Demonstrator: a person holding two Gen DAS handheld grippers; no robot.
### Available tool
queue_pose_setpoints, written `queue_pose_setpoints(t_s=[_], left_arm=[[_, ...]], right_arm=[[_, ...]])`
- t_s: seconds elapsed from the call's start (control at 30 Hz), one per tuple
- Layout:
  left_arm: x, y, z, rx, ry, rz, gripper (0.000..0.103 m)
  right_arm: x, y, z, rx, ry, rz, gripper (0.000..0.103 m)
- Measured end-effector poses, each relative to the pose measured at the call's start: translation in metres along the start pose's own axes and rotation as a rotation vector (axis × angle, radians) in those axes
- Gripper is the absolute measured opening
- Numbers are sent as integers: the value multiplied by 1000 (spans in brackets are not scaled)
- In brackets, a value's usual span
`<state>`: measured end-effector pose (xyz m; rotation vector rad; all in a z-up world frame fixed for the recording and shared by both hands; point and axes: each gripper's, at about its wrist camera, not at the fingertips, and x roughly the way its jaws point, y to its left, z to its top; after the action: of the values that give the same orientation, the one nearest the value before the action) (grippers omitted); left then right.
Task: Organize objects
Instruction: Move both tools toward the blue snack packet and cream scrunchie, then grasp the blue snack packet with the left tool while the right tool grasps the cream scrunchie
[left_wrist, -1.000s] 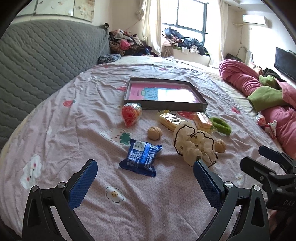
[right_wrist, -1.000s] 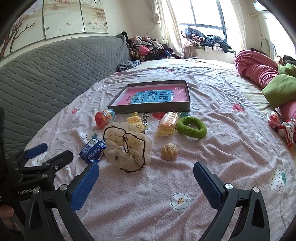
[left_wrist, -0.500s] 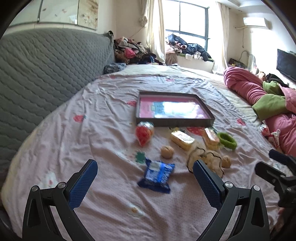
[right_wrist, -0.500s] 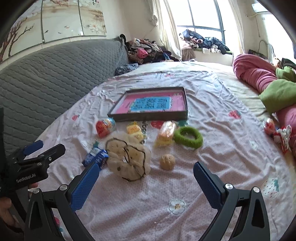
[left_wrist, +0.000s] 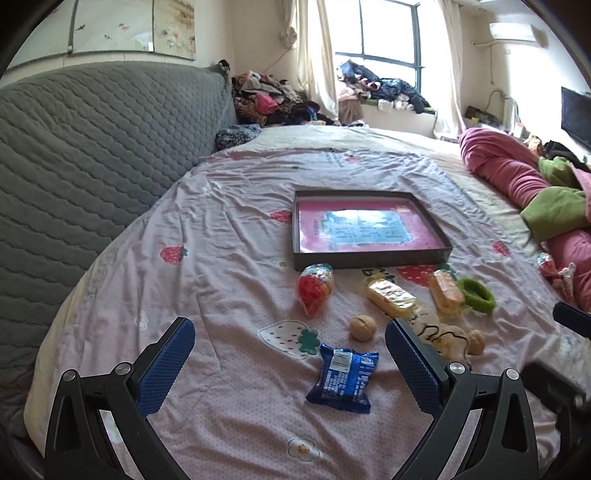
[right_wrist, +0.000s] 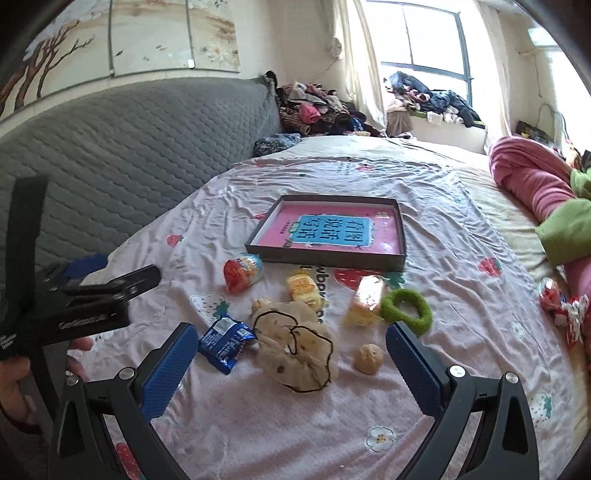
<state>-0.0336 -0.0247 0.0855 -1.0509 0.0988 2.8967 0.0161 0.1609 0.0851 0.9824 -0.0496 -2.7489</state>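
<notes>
I hold my left hand-held gripper (left_wrist: 290, 360) above the bed (left_wrist: 229, 229). Its 2 blue fingers (left_wrist: 166, 363) are spread wide apart and they hold nothing. A blue snack packet (left_wrist: 343, 376) lies on the sheet between them, not touching either one.

My right hand-held gripper (right_wrist: 288, 363) is wide open too, and it holds nothing. A cream scrunchie (right_wrist: 295, 349) with a black edge lies between its fingers, on the sheet. A walnut (right_wrist: 368, 359) sits just beside the scrunchie.

All the small things lie in a bunch on the bed, near the front edge of a dark tray (left_wrist: 369, 260). The tray has a pink sheet with a blue label inside it.

Near the tray lies a red snack bag (left_wrist: 314, 291). Next to it are a yellow snack bar (left_wrist: 391, 297) and an orange snack bar (left_wrist: 445, 293). A green ring (left_wrist: 476, 295) touches the orange bar. Another walnut (left_wrist: 362, 328) sits close to the blue packet.

A pink blanket (left_wrist: 509, 177) is piled at the right side of the bed.
</notes>
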Motion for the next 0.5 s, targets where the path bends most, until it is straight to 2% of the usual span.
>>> queue_pose_setpoints(t_s=[0.27, 0.5], left_arm=[[42, -8, -17, 15, 71, -16, 103], [74, -16, -36, 26, 112, -35, 103]], right_arm=[[32, 11, -17, -80, 73, -28, 103], [62, 9, -31, -101, 124, -39, 103]])
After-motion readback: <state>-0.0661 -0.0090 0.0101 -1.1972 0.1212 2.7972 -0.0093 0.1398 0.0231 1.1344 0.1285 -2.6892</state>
